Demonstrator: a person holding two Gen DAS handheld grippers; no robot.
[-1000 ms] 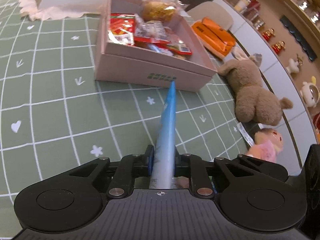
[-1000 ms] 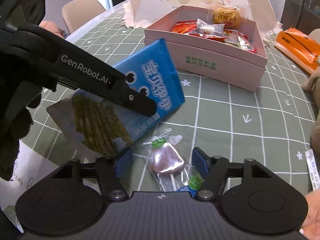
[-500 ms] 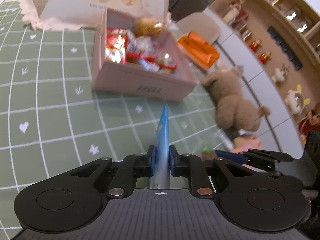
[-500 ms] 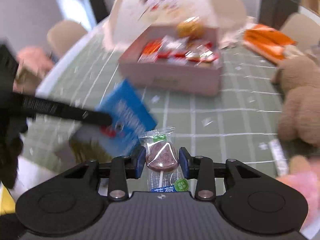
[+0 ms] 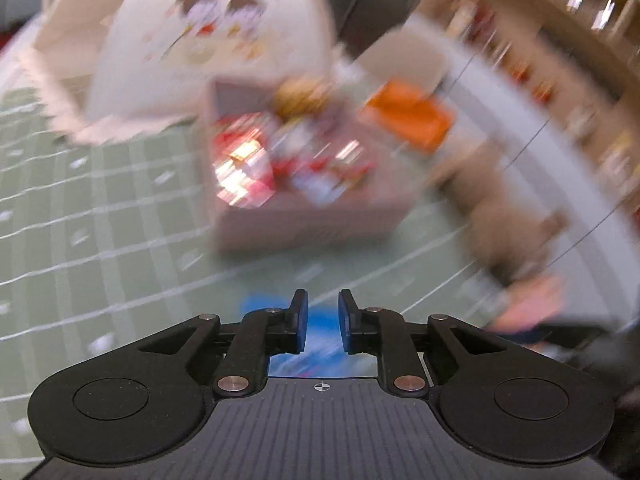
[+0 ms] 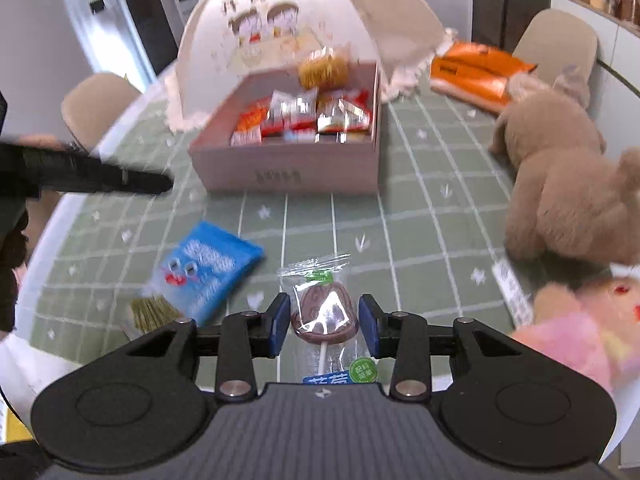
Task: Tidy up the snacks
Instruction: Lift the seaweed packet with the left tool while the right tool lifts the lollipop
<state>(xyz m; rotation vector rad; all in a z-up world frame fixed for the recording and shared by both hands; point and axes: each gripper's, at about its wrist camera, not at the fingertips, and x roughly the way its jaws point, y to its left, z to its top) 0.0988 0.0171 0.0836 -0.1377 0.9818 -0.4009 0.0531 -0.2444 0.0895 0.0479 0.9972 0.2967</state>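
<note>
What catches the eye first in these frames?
The pink box crammed with bright snacks, mid-table before a white domed food cover. Nearer, a blue packet lies flat on the green cloth, left of a wrapped lollipop; a brown plush sits at right.

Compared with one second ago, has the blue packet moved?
Yes. The blue packet was up in the left gripper, near the box; now it lies on the cloth, farther from the box and apart from that gripper.
</note>
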